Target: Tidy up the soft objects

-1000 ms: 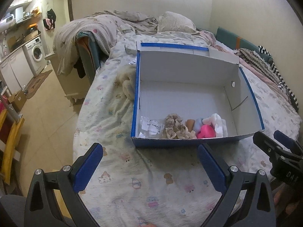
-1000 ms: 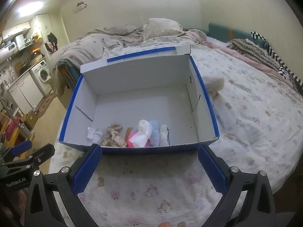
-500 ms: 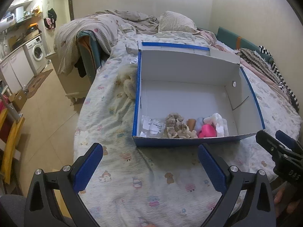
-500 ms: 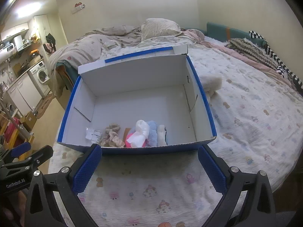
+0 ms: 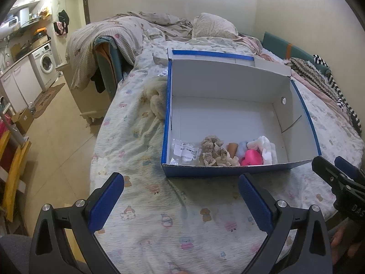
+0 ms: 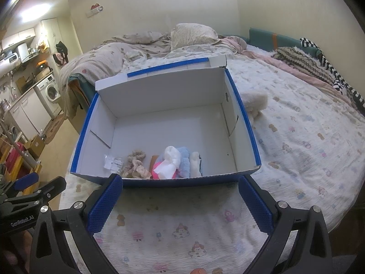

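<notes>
A blue-and-white cardboard box (image 5: 228,91) sits open on the bed (image 5: 159,217), its long axis running across in front of both grippers. The soft things lie in a row along its near wall: beige lace scrunchies (image 5: 213,151), a pink item (image 5: 251,157), a white cloth (image 6: 170,163) and a pale blue fluffy piece (image 6: 184,159). The left gripper (image 5: 180,196) and right gripper (image 6: 180,196) hover above the sheet, jaws spread wide, holding nothing.

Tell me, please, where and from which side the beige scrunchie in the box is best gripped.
Grip the beige scrunchie on its upper ruffled loop, coming straight down from above: it lies low against the box's near wall, and neighbours crowd its right side.
</notes>
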`<move>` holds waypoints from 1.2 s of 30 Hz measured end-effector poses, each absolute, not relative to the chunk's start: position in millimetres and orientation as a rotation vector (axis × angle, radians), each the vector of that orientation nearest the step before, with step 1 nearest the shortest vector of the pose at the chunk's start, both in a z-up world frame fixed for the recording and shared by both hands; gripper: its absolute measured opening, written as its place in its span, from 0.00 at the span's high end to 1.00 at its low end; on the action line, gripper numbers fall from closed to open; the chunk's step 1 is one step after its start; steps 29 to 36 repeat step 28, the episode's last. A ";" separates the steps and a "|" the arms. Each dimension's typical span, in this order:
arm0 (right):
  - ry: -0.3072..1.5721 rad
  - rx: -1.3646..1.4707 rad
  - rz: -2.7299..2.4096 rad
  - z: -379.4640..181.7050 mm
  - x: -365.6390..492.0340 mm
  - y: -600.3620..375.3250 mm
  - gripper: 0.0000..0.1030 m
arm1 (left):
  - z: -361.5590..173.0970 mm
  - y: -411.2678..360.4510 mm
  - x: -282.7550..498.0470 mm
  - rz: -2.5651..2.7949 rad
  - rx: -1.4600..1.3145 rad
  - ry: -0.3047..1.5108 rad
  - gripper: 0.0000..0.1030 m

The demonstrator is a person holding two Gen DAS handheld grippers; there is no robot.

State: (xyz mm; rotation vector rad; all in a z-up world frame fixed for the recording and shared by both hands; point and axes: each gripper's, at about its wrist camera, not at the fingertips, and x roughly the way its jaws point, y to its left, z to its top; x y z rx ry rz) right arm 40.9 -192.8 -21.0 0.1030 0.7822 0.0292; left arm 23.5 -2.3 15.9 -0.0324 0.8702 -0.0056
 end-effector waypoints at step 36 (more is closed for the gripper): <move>0.778 0.109 0.031 -18.4 39.0 -192.1 0.00 | 14.5 -3.3 23.6 -0.016 -0.036 0.876 0.03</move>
